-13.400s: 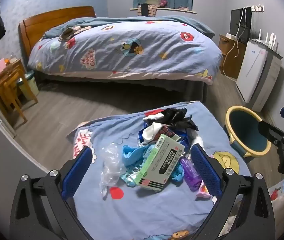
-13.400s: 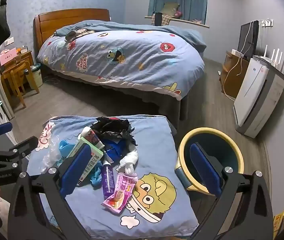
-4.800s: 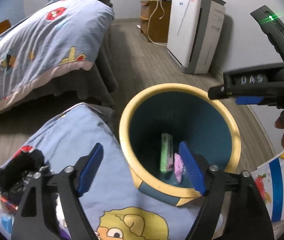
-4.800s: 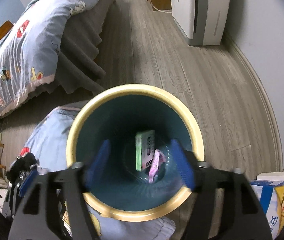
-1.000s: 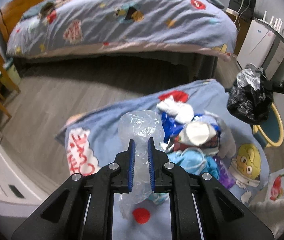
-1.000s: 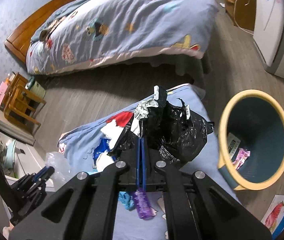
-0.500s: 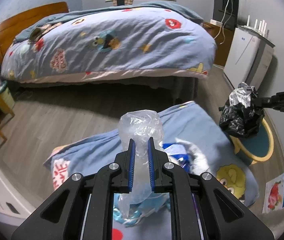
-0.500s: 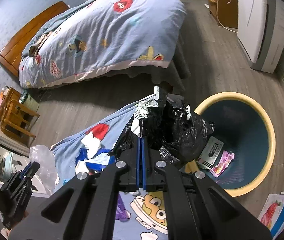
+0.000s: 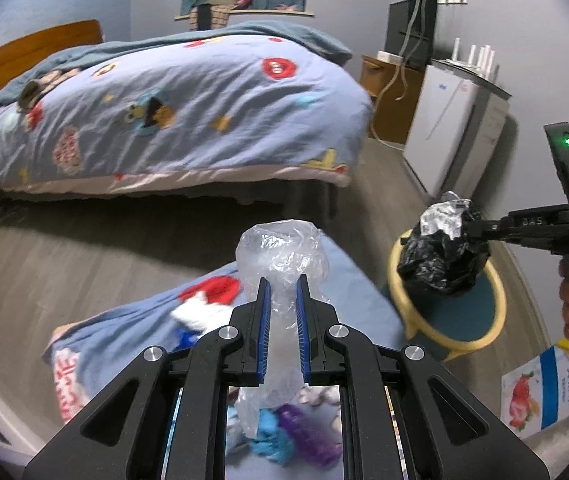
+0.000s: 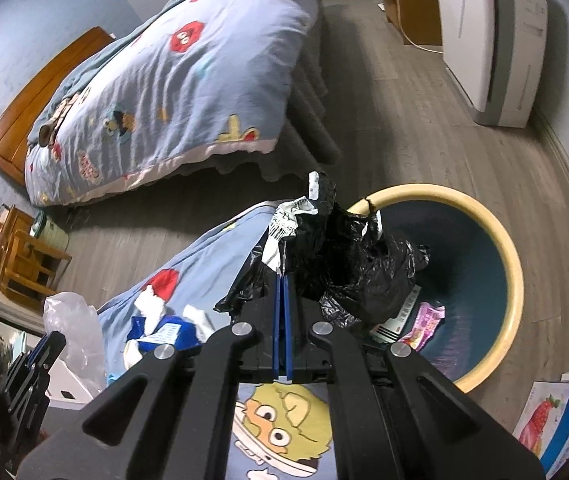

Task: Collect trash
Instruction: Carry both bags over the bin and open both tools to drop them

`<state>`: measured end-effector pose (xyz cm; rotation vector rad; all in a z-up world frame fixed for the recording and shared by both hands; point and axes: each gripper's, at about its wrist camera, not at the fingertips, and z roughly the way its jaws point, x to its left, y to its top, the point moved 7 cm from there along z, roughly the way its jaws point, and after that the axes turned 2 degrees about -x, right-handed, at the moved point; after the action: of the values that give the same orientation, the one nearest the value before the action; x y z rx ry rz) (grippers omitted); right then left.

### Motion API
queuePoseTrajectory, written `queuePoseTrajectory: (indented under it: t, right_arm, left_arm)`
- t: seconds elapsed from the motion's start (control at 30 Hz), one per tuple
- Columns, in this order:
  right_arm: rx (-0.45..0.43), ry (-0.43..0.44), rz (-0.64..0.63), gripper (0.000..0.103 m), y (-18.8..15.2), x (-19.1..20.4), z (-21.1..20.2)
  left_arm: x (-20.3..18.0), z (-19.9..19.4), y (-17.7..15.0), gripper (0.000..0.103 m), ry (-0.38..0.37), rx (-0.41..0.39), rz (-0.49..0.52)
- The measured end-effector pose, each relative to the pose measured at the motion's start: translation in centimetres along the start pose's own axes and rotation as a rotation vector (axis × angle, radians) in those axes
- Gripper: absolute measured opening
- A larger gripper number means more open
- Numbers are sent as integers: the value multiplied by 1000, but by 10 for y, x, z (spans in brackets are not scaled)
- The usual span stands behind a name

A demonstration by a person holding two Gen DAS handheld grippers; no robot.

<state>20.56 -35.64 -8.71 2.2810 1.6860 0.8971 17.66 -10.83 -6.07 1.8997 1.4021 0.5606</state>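
My left gripper [image 9: 283, 280] is shut on a clear plastic bag [image 9: 282, 256] and holds it above the blue cartoon cloth [image 9: 132, 328]. My right gripper [image 10: 283, 276] is shut on a crumpled black plastic bag [image 10: 348, 256] and holds it over the near rim of the yellow-rimmed bin [image 10: 512, 264]. The black bag [image 9: 444, 256] and the bin [image 9: 480, 340] also show at the right of the left wrist view. A pink wrapper [image 10: 424, 320] and a box [image 10: 396, 316] lie inside the bin. White, blue and purple trash [image 9: 284, 436] lies on the cloth.
A bed with a cartoon duvet [image 9: 164, 112] stands behind. A white appliance [image 9: 460, 128] and a wooden cabinet [image 9: 384, 92] line the right wall. A wooden chair [image 10: 28, 264] is at the left. A printed bag [image 9: 544, 392] lies by the bin.
Both grippers have moved right toward the bin with their bags. The black bag is now over the bin's near rim; the clear bag is farther across the cloth.
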Motion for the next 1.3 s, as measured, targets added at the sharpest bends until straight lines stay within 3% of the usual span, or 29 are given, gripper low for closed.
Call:
queuePoseTrajectory:
  t: [0.6, 0.97, 1.3]
  right_arm:
    - [15, -61, 119, 1, 5, -96, 1]
    - [22, -154, 117, 1, 2, -121, 0]
    - [33, -201, 183, 1, 0, -146, 4]
  left_arm:
    - [-107, 51, -3, 13, -134, 61, 105]
    - [-146, 79, -18, 13, -197, 130, 95]
    - [-202, 105, -10, 13, -218, 115, 150]
